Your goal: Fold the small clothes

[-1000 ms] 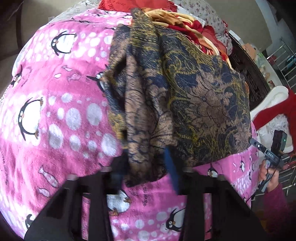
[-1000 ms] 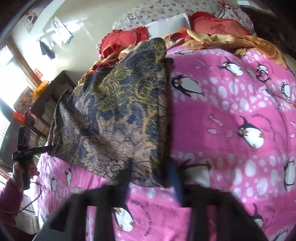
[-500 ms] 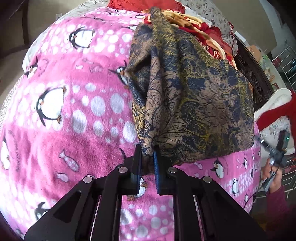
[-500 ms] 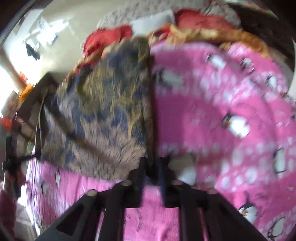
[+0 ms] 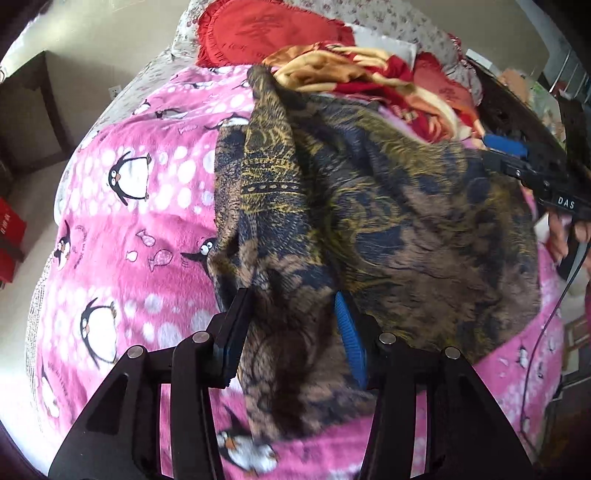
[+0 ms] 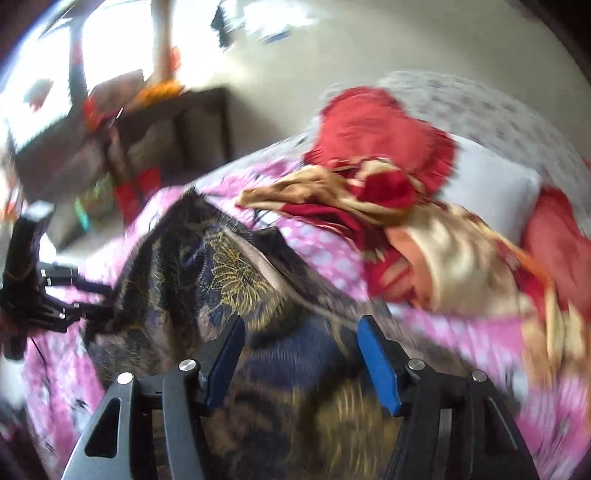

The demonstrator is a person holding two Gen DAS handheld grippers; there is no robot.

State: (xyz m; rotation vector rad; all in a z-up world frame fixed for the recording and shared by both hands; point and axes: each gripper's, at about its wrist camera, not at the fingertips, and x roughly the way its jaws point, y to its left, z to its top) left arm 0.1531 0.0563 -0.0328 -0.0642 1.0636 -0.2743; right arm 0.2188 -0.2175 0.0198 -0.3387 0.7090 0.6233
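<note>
A dark blue, brown and gold patterned garment (image 5: 388, 221) lies bunched on the pink penguin blanket (image 5: 122, 229). My left gripper (image 5: 291, 328) is open, its jaws wide apart with a fold of the garment lying loose between them. My right gripper (image 6: 301, 354) is open too, just above the garment (image 6: 229, 280). The right gripper also shows in the left wrist view (image 5: 532, 166) at the garment's far right edge, and the left gripper shows in the right wrist view (image 6: 96, 302) at the cloth's left edge. The right wrist view is blurred.
A heap of red, orange and cream cloth (image 5: 373, 81) lies behind the garment, with red pillows (image 5: 258, 29) and a white pillow (image 6: 491, 192) at the head of the bed. Dark wooden furniture (image 6: 155, 136) stands beside the bed.
Both grippers were shut on the garment's near edge half a second ago and are open now. The cloth has been carried over toward the pillows and lies more bunched.
</note>
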